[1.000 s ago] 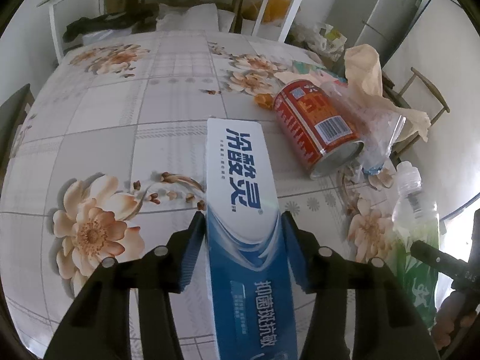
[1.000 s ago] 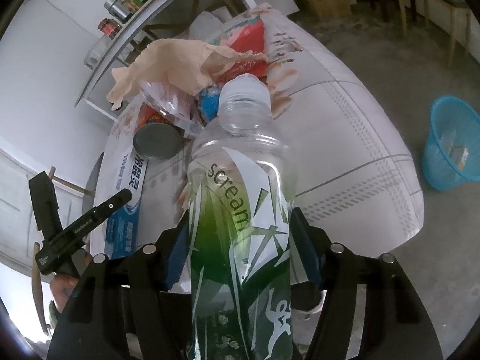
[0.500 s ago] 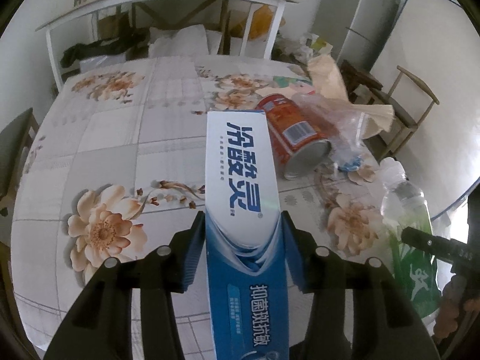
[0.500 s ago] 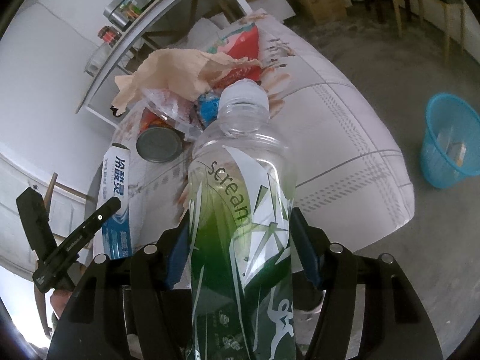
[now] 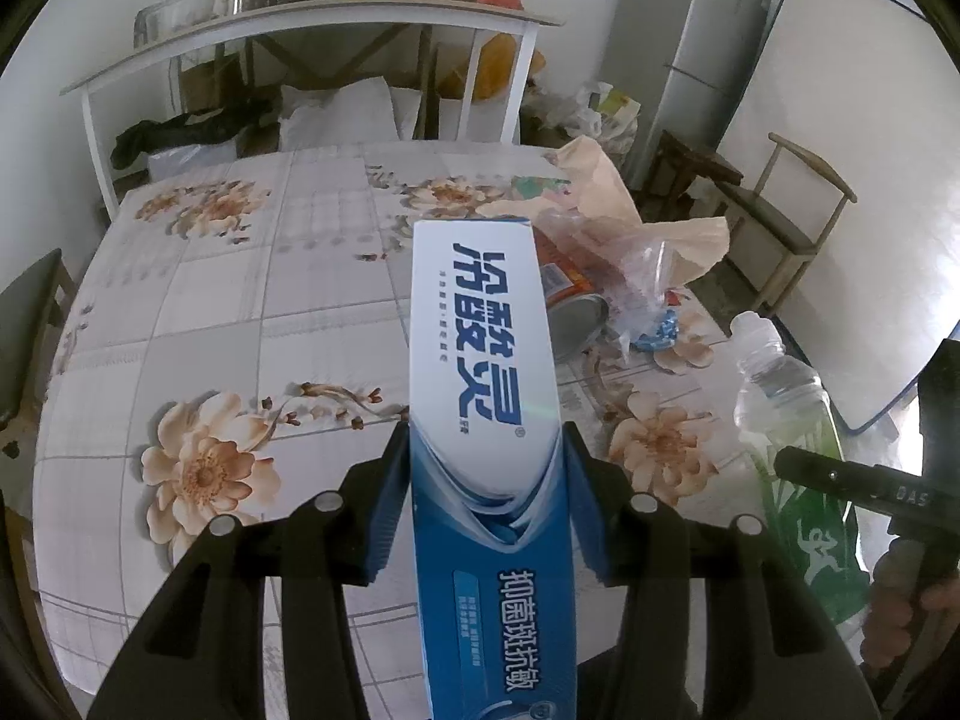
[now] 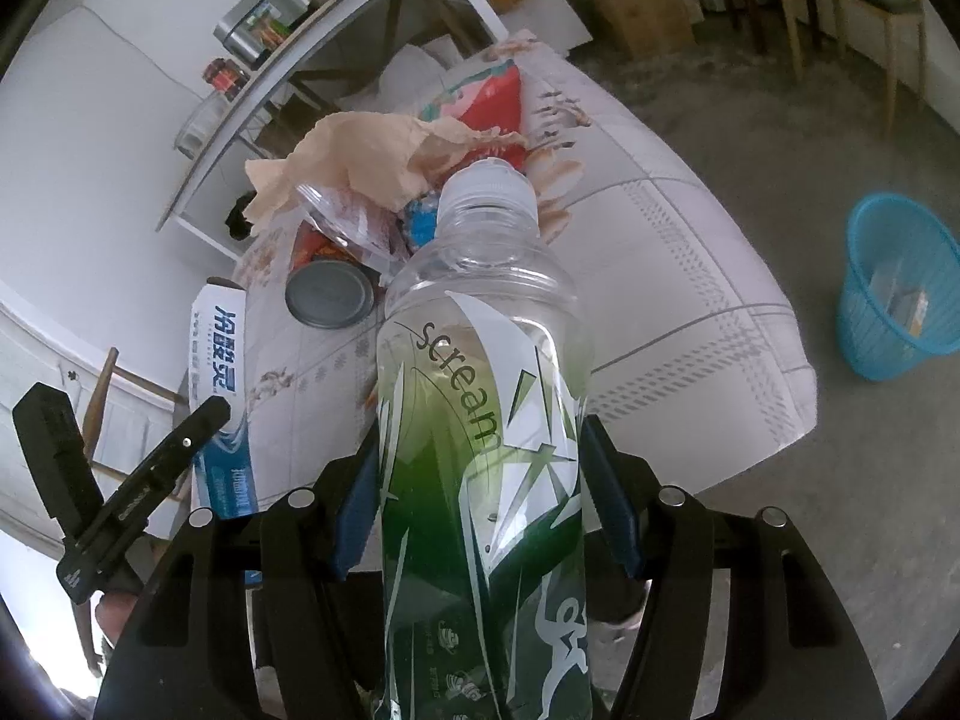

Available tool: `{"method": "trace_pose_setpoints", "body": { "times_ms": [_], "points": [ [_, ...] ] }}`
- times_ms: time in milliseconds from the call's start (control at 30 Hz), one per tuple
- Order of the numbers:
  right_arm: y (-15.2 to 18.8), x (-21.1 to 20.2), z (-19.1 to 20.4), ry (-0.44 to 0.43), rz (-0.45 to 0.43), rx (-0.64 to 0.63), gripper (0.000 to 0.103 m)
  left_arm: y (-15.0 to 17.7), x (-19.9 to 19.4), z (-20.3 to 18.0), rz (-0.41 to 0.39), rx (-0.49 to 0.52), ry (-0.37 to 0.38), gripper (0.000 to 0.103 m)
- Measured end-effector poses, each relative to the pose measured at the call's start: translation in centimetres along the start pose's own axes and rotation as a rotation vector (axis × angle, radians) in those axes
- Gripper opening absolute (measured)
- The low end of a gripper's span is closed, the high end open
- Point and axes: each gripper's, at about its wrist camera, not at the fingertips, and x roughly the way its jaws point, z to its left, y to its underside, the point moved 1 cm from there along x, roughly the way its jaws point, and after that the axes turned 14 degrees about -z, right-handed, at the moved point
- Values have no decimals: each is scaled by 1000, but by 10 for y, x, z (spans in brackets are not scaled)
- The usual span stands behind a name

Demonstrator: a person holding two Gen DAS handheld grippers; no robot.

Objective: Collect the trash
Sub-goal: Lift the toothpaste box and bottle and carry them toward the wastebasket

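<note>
The table (image 5: 198, 300), covered in a flowered cloth, lay mostly bare on its near and left sides in the left wrist view, with open room there. In the right wrist view its right edge dropped to a bare concrete floor (image 6: 780, 120), and a blue mesh basket (image 6: 894, 288) stood on that floor well apart from the table, with nothing between them.

The left gripper (image 5: 486, 498) was clamped on a blue-and-white toothpaste box (image 5: 480, 360), its blue pads (image 5: 390, 504) pressing both long sides; the box stuck out forward past the fingers, held above the cloth. The right gripper (image 6: 480, 492) pinched a clear plastic bottle (image 6: 480, 360) with a green label around its middle, the white cap pointing away from the camera, the bottle raised over the table's edge. Each gripper showed at the edge of the other's view, side by side and apart.

Beyond the box's far end lay a heap of rubbish: a red can (image 5: 570, 300) on its side, a crumpled clear bag (image 5: 636, 264) touching it, tan paper (image 5: 606, 192) draped over both, and a red wrapper (image 6: 498, 102) behind. A white shelf (image 5: 312, 18) stood against the wall past the table, and a wooden chair (image 5: 786, 210) stood to the right.
</note>
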Motion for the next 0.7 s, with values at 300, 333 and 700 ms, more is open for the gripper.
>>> {"method": "trace_pose_setpoints", "body": {
  "times_ms": [300, 333, 700],
  "points": [
    [-1, -7, -1, -14, -14, 1, 59, -5, -11, -6, -34, 17, 0, 47],
    [-1, -7, -1, -16, -15, 1, 59, -6, -13, -7, -38, 18, 1, 47],
    [-4, -17, -5, -37, -29, 2, 59, -15, -29, -21, -81, 43, 25, 47]
  ]
}}
